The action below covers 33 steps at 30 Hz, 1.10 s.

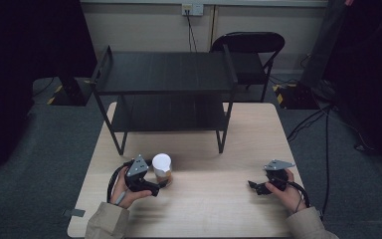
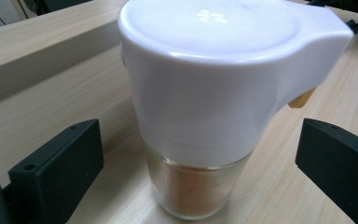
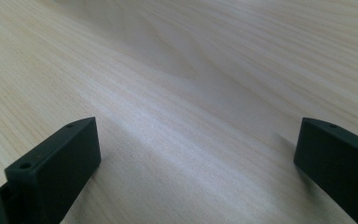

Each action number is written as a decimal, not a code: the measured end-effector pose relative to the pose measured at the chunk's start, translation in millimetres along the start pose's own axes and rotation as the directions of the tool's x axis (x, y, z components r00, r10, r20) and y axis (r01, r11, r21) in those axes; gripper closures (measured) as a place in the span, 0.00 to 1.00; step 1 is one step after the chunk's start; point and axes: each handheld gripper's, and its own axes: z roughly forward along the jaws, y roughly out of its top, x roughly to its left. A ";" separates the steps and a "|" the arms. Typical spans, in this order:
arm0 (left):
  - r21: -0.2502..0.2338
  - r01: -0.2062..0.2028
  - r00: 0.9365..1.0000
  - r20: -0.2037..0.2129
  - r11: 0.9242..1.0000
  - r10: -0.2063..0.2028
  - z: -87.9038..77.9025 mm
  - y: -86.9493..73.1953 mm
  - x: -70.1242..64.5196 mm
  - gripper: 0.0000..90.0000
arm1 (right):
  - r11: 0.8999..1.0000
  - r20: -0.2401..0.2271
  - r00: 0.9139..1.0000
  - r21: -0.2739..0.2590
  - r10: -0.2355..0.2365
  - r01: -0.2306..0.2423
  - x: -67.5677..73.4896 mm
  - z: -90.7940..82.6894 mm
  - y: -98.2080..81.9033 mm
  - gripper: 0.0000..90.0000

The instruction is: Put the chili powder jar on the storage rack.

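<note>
1. Left gripper view puts the jar point(image 2: 200, 121) dead centre between my left tool's point(image 2: 198, 163) jaws, which stand wide, one at each lower corner of the frame, with clear gaps to the glass on both sides. I hold nothing yet.
2. In the high view the jar point(image 1: 162, 169) stands upright at lower centre-left of the frame, just beside my left tool point(image 1: 163, 185).
3. Risk, as I judge it: the white cap point(image 2: 223, 70) is far broader than the glass body point(image 2: 191, 191) below it, so the jar looks top-heavy. If one jaw meets it first, it may tip or slide.
4. Closing on the cap rather than the glass could let it twist; the cap's spout, at upper right in the left gripper view, sticks out unevenly.
5. My right tool point(image 1: 256, 186) rests at lower right in the high view, jaws wide over bare wood, well apart from the jar, so it offers no steadying.
6. The surface point(image 1: 219, 209) is pale wood grain, smooth.
7. A black two-tier shelf point(image 1: 164, 74) stands at its far edge; behind are a folding chair point(image 1: 251, 50), a wall socket point(image 1: 192, 9), and cables on grey carpet.
</note>
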 end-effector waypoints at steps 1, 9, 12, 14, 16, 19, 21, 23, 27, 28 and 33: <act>0.004 -0.004 1.000 -0.002 1.000 0.004 0.8 0.4 -0.2 0.00 | 1.000 0.000 1.000 0.000 0.000 0.000 0.0 0.0 0.0 0.00; -0.013 -0.005 1.000 -0.005 1.000 0.005 5.1 -3.0 3.7 0.04 | 1.000 0.001 1.000 -0.001 0.001 -0.001 0.2 0.0 -0.2 0.00; -0.013 -0.007 1.000 -0.001 1.000 0.007 5.7 -3.3 5.1 0.05 | 1.000 0.001 1.000 -0.001 0.001 -0.001 0.4 0.0 -0.2 0.00; -0.019 0.000 1.000 0.007 1.000 0.000 7.1 -4.2 5.8 0.06 | 1.000 0.001 1.000 -0.001 0.001 -0.001 0.5 0.0 -0.2 0.00; -0.018 -0.001 1.000 0.011 1.000 0.001 8.2 -4.0 5.9 0.06 | 1.000 0.001 1.000 -0.001 0.001 -0.001 0.4 0.0 -0.2 0.00; -0.017 -0.005 1.000 0.019 1.000 0.005 10.7 -3.6 6.1 0.09 | 1.000 0.001 1.000 -0.001 0.002 -0.002 0.5 0.0 -0.2 0.00; -0.018 -0.005 1.000 0.016 1.000 0.006 12.2 -3.6 5.1 0.09 | 1.000 0.001 1.000 -0.001 0.002 -0.002 0.5 0.0 -0.3 0.00; -0.016 -0.012 1.000 0.012 1.000 0.012 13.0 -3.2 4.2 0.11 | 1.000 0.001 1.000 -0.001 0.002 -0.002 0.5 -0.1 -0.4 0.00; -0.023 -0.018 1.000 0.015 1.000 0.018 13.6 -4.9 4.8 0.17 | 1.000 0.001 1.000 -0.002 0.002 -0.002 0.5 -0.1 -0.5 0.00; -0.028 -0.017 1.000 0.014 0.999 0.017 13.8 -5.6 4.7 0.20 | 1.000 0.001 1.000 -0.002 0.002 -0.002 0.5 -0.1 -0.5 0.00; -0.046 -0.014 1.000 0.014 0.999 0.015 15.2 -9.0 4.7 0.23 | 1.000 0.001 1.000 -0.002 0.002 -0.002 0.5 -0.1 -0.5 0.00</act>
